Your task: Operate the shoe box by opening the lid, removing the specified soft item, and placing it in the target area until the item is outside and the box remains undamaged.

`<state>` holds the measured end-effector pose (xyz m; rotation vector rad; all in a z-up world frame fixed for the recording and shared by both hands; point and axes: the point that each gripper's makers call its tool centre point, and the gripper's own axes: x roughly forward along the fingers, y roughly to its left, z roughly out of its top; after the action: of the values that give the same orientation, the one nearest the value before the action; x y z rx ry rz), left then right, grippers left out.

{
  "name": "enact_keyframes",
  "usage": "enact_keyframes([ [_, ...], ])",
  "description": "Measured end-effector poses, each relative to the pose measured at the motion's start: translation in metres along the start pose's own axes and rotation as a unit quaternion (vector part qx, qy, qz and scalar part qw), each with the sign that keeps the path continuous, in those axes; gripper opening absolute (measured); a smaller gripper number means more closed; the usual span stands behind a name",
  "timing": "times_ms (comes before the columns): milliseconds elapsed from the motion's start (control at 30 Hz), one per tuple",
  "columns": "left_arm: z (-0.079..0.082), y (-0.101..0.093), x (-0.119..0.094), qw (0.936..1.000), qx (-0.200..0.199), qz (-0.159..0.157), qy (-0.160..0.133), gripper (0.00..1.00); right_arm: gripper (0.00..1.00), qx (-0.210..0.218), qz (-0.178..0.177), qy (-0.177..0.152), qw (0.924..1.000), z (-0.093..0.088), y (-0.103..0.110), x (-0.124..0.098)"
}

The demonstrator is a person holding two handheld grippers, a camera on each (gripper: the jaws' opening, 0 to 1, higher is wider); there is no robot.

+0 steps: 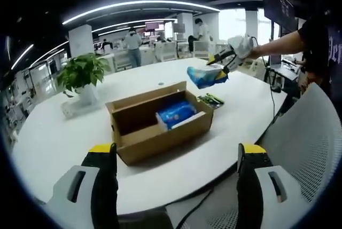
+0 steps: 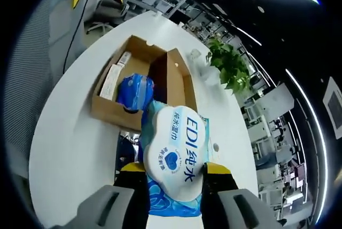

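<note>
The right gripper (image 2: 173, 178) has its jaws clamped on a soft blue-and-white pack (image 2: 173, 159), the yellow-tipped fingers (image 2: 133, 169) pressing its sides. In the right gripper view the pack's white label with blue print faces the camera, and its long axis runs away from the jaws toward the shoe box (image 2: 141, 87) below. Seen from the left gripper view, this same gripper (image 1: 223, 62) is carried on a person's outstretched arm (image 1: 275, 44), reaching in from the right and holding the pack (image 1: 206, 75) up in the air, above the far right part of the white table (image 1: 64, 138) and beyond the box (image 1: 160, 125).

The left gripper (image 1: 176, 157) is released, jaws wide apart with nothing between them, level in front of the table's near edge and pointing at the box.

The box sits open on the table, its lid upright along one long side. The left gripper view shows a blue packet (image 1: 175, 113) lying inside, a potted plant (image 1: 81, 77) well beside the box, and people standing far off in the office. The right gripper view looks down into the box, where a blue packet (image 2: 133, 91) lies next to a white item (image 2: 109, 82).
</note>
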<state>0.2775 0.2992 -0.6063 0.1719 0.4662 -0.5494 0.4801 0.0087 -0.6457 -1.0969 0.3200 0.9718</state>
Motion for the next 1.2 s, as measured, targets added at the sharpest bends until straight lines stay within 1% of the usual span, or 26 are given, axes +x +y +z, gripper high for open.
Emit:
enact_keyframes([
  [367, -0.004, 0.000, 0.001, 0.9999, 0.000, -0.001, 0.013, 0.90, 0.30, 0.000, 0.014, -0.005, 0.9999, -0.007, 0.008, 0.016],
  [833, -0.008, 0.002, 0.001, 0.9996, -0.003, 0.008, 0.026, 0.89, 0.30, -0.013, 0.039, -0.002, 0.9991, -0.022, 0.029, 0.036],
  [1100, -0.009, 0.002, 0.001, 0.9995, -0.002, 0.008, 0.031, 0.88, 0.31, -0.021, 0.054, -0.003, 0.9983, -0.025, 0.038, 0.045],
  [1200, -0.010, 0.002, 0.001, 0.9994, -0.003, 0.008, 0.033, 0.88, 0.31, -0.027, 0.062, -0.001, 0.9977, -0.030, 0.042, 0.049],
])
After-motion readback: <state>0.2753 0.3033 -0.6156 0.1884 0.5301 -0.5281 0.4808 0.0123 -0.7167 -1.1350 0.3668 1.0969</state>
